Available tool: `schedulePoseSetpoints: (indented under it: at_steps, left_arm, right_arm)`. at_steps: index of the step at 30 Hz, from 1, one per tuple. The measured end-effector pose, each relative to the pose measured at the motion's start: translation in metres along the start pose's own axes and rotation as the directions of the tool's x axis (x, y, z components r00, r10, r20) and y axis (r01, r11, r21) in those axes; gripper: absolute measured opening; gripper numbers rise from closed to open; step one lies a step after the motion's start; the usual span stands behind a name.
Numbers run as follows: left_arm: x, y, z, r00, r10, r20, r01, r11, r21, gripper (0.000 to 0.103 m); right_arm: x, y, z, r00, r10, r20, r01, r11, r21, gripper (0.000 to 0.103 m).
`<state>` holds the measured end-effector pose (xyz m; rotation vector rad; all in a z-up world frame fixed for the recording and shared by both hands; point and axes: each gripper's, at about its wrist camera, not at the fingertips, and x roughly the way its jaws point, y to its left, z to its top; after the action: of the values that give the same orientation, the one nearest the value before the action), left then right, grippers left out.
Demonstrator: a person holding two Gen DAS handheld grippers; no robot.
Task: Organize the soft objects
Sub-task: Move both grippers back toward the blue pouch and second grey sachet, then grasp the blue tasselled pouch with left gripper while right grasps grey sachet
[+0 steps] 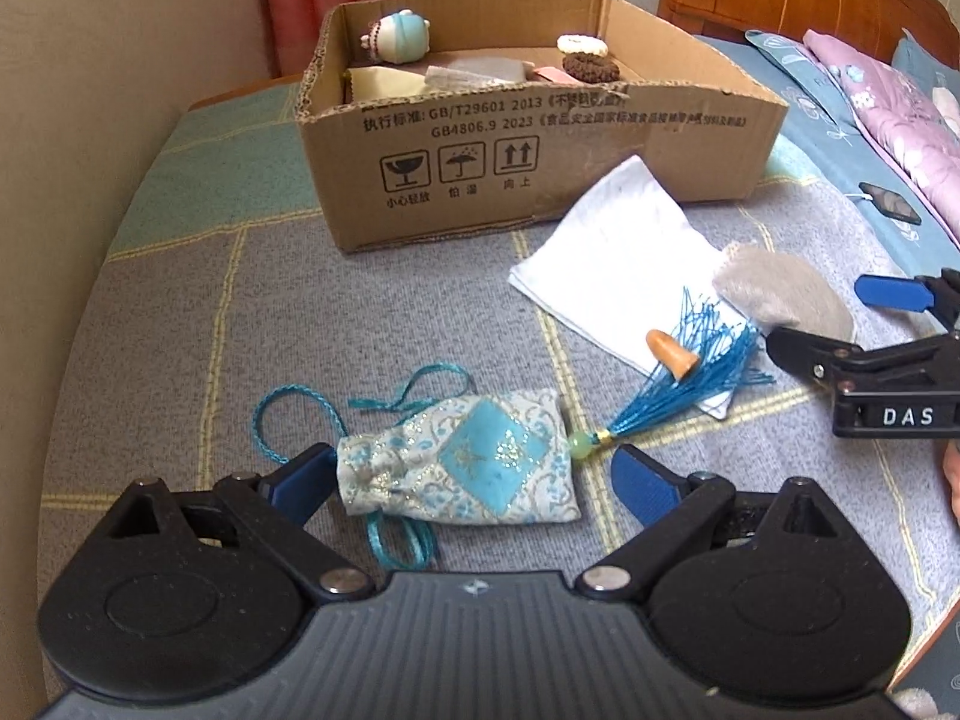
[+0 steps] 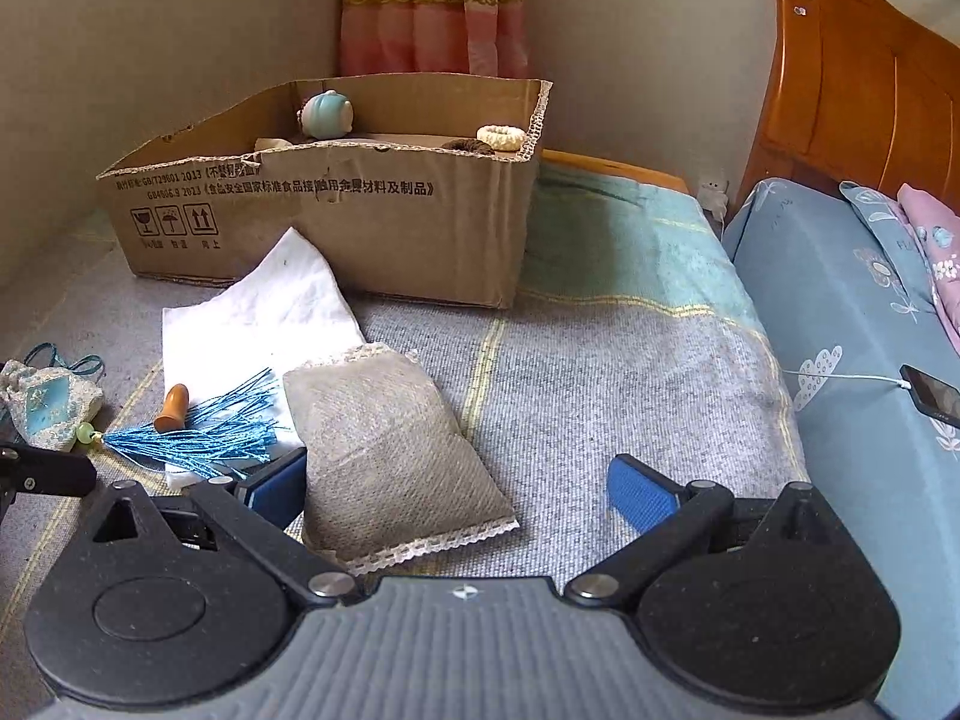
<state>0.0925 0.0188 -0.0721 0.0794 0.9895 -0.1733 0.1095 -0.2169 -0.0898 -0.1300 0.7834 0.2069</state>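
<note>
Left wrist view: I've got my left gripper (image 1: pixel 471 483) spread wide around the blue sachet (image 1: pixel 459 459); right gripper (image 2: pixel 459 489) gapes over the grey pouch (image 2: pixel 390 450).

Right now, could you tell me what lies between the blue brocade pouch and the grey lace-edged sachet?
The pouch's blue tassel, a small orange wooden piece and the white cloth beneath them; the left wrist view shows it best.

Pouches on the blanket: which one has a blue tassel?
The blue patterned pouch between the left gripper's open fingers. Its blue tassel spreads over the white cloth. The grey pouch at the right gripper has only lace edges.
</note>
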Motion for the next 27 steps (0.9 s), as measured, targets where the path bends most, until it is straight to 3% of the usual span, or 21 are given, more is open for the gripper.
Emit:
schedulePoseSetpoints:
  at_steps: [12,23,27]
  left_arm:
    - [-0.001,0.019,-0.006,0.999,0.027,0.026,-0.026,0.999,-0.043,0.093]
    - [-0.011,0.017,-0.002,0.997,-0.008,0.071,0.009,1.000,-0.022,0.050]
    - [-0.024,0.021,-0.002,0.996,-0.027,0.085,0.028,1.000,-0.009,0.044]
  right_arm:
    - [0.001,0.000,-0.001,1.000,0.000,0.001,0.000,1.000,0.000,0.103]
    - [0.005,0.011,0.009,1.000,0.013,-0.011,-0.014,0.998,-0.069,0.103]
    - [0.002,0.021,0.010,1.000,0.012,-0.001,-0.012,0.993,-0.116,0.096]
